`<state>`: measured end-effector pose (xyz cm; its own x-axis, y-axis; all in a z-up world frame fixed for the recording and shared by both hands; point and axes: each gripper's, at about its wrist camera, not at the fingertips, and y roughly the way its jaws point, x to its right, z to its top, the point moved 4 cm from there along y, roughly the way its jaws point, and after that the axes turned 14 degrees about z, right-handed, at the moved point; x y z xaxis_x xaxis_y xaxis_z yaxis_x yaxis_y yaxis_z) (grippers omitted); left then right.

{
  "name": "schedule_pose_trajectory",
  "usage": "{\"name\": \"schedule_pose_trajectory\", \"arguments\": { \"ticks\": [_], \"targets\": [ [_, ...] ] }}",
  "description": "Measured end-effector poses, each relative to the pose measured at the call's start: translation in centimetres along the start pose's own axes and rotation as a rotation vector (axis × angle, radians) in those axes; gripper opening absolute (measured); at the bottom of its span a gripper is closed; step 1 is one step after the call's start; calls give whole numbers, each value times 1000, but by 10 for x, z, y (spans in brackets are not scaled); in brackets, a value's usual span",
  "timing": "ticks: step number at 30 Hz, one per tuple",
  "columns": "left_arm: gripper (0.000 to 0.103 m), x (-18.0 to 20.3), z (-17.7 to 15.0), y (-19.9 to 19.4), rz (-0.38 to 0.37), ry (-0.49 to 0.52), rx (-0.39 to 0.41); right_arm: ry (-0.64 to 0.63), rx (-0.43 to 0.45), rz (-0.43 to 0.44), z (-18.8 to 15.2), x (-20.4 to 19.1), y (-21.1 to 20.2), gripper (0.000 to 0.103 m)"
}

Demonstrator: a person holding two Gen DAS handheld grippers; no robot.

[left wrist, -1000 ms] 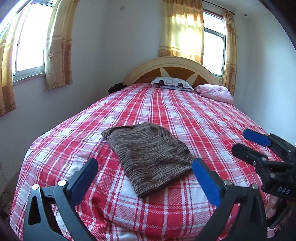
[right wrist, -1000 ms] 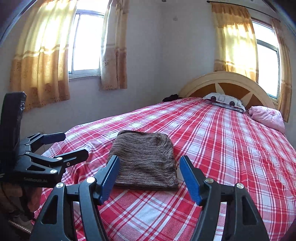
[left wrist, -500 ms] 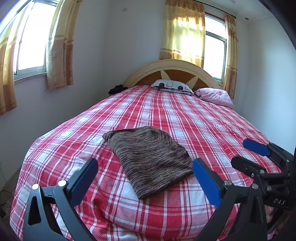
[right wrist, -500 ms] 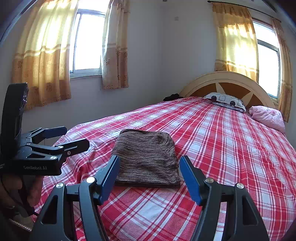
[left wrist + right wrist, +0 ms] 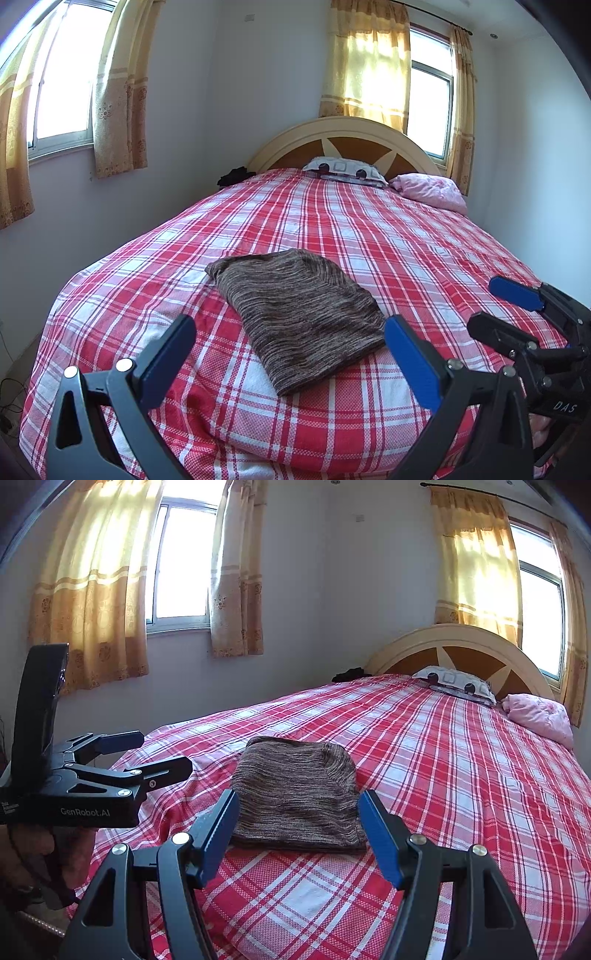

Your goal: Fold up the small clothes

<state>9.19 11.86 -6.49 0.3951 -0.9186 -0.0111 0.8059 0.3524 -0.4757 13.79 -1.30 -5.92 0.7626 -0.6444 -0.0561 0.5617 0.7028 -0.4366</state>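
As before, folded garment (image 5: 295,314) unmoved | left gripper (image 5: 288,354), right gripper (image 5: 295,830) jaws apparently released

We can't make out the dark bundle (image 5: 236,176) at the far left corner of the bed (image 5: 332,229), it's just too small. The patterned pillow (image 5: 456,685) print is too small to read too. The person's hand (image 5: 26,864) under the left gripper (image 5: 155,753) is half cut off by the frame (mostly shadow anyway). Both wrist views crop the gripper bodies at the bottom edge.
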Motion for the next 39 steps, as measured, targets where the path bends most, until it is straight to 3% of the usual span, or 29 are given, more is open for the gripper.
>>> {"name": "schedule_pose_trajectory", "arguments": {
  "ticks": [32, 39],
  "targets": [
    [103, 1, 0, 5, -13, 40, -26, 29, 29, -5, -2, 4, -6, 68],
    [103, 1, 7, -5, 2, 57, 17, 44, 81, -19, 2, 7, -14, 68]
  ]
}}
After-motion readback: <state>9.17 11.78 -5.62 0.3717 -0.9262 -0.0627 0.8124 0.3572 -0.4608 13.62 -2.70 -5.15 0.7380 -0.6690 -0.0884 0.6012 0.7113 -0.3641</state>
